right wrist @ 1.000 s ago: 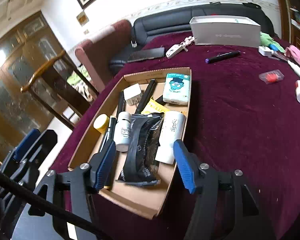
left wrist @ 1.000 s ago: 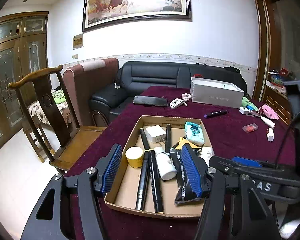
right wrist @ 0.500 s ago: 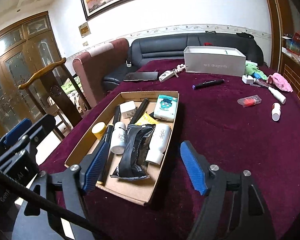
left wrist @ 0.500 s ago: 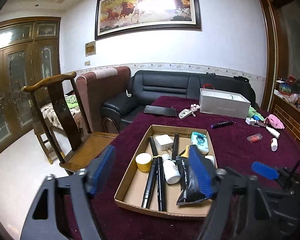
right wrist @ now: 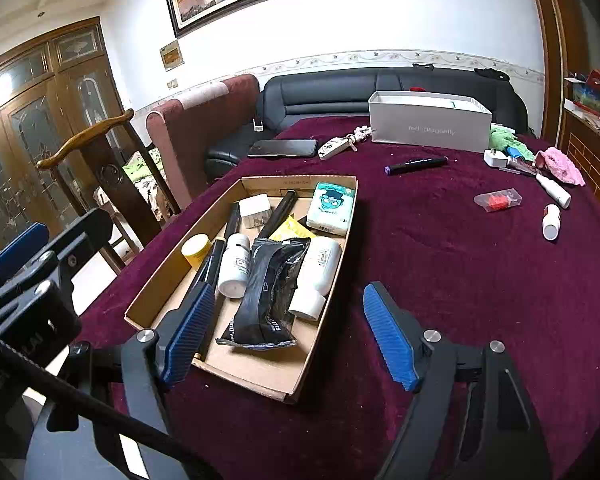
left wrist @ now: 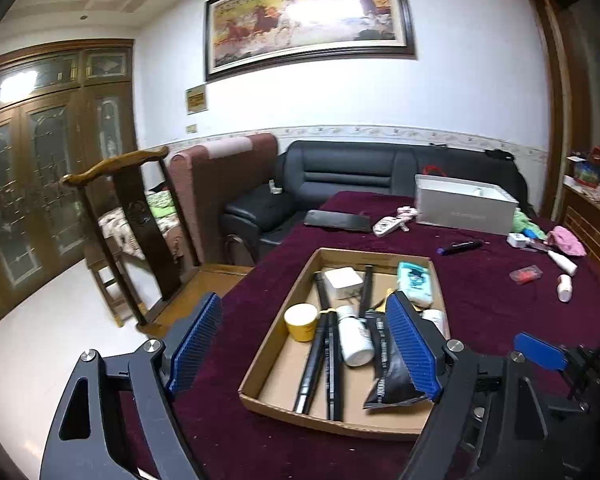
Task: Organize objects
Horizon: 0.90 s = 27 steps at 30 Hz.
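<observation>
The left gripper [left wrist: 306,344] hung over the tray's [left wrist: 278,344] near left edge, fingers [left wrist: 194,342] spreading with nothing gripped. The tray sat on the maroon surface [right wrist: 440,260], filled with pens, bottles and a black pouch [right wrist: 266,294]. The right gripper [right wrist: 288,336] stood released over its near corner.

Left hand-held gripper [left wrist: 306,350]: black frame with triangular cut-outs, two fingers faced with blue ribbed pads [left wrist: 412,346], and silver round-head screws at the finger pivots. Right hand-held gripper [right wrist: 290,336]: identical black frame, blue ribbed pads [right wrist: 388,338] and silver screws. A black cable [right wrist: 80,400] crosses the lower left of the right wrist view.
</observation>
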{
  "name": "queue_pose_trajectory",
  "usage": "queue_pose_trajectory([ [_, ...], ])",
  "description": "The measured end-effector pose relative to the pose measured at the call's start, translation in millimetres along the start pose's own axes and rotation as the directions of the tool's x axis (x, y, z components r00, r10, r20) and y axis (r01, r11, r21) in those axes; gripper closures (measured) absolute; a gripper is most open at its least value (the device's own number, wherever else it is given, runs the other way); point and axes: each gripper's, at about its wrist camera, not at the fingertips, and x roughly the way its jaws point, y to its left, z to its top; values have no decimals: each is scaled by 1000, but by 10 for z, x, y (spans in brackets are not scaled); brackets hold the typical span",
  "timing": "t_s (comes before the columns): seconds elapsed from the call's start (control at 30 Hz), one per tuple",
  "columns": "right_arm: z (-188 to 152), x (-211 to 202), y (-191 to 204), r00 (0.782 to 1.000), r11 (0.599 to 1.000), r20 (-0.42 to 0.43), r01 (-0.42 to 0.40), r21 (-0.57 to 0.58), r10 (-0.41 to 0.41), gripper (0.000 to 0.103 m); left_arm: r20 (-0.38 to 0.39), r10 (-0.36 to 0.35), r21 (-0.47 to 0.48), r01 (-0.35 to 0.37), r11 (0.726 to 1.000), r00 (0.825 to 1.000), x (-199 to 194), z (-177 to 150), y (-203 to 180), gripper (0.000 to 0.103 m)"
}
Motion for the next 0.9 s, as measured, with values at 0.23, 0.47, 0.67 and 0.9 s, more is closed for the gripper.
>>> queue_pose_trajectory([
  [0.23, -48, 38, 31, 1000, 1000, 5, 11, -23, -11, 25, -59, 45, -145, -53, 988, 997, 74, -38, 274, 9],
  [0.47, -127, 145, 138, 1000, 997, -11, 28, -74, -29, 25, -124, -117, -173, 94, 980, 985, 194, -44, 308, 2],
  [0.67, -197, 218, 204, 999, 995, -33, 20, -99, -23, 25, -172, -150, -204, 114, 972, 974, 230, -32, 321, 2],
  [0.9, -250, 280, 300, 999, 990, -39, 22, -136, -28, 24, -147, -57, -202, 26, 979, 988, 208, -48, 418, 2],
])
